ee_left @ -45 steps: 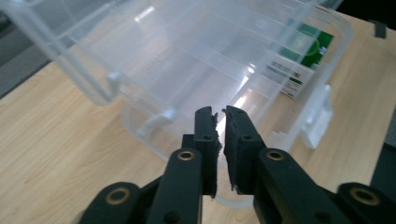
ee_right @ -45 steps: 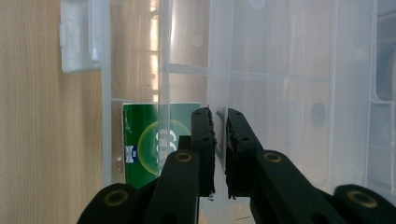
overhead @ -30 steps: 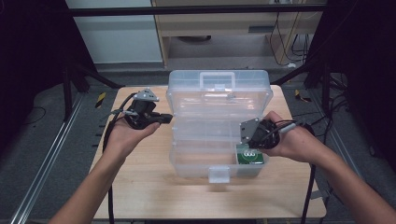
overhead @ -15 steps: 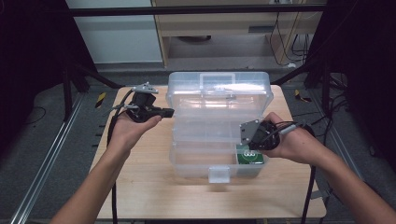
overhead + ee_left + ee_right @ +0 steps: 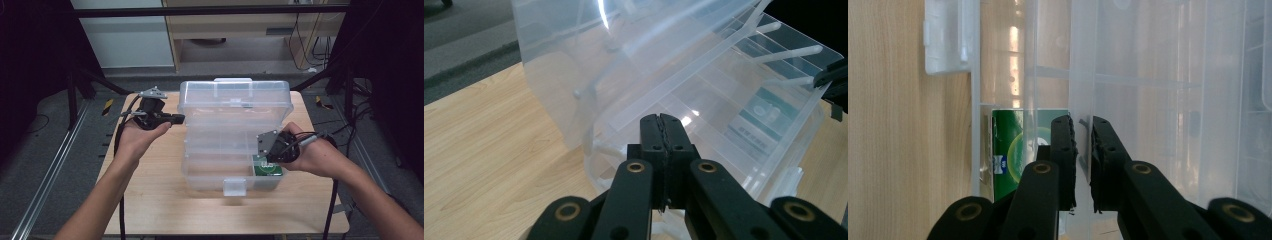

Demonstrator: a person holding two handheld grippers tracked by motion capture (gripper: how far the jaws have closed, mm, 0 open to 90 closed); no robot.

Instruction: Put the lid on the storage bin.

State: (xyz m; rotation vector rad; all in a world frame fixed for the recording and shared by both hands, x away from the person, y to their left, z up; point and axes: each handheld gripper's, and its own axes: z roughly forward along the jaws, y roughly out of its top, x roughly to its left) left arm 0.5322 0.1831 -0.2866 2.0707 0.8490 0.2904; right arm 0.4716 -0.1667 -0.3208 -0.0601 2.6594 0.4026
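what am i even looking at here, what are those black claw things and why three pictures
A person sits at a wooden table and holds a hand-operated gripper in each hand. The high view looks down from above; the other two pictures come from cameras riding on each gripper, looking along its black jaws. On the table stands a clear plastic box with its lid raised and a green packet in one corner compartment. The left gripper is shut and holds nothing. The right gripper is clamped on a thin clear wall of the box beside the packet.
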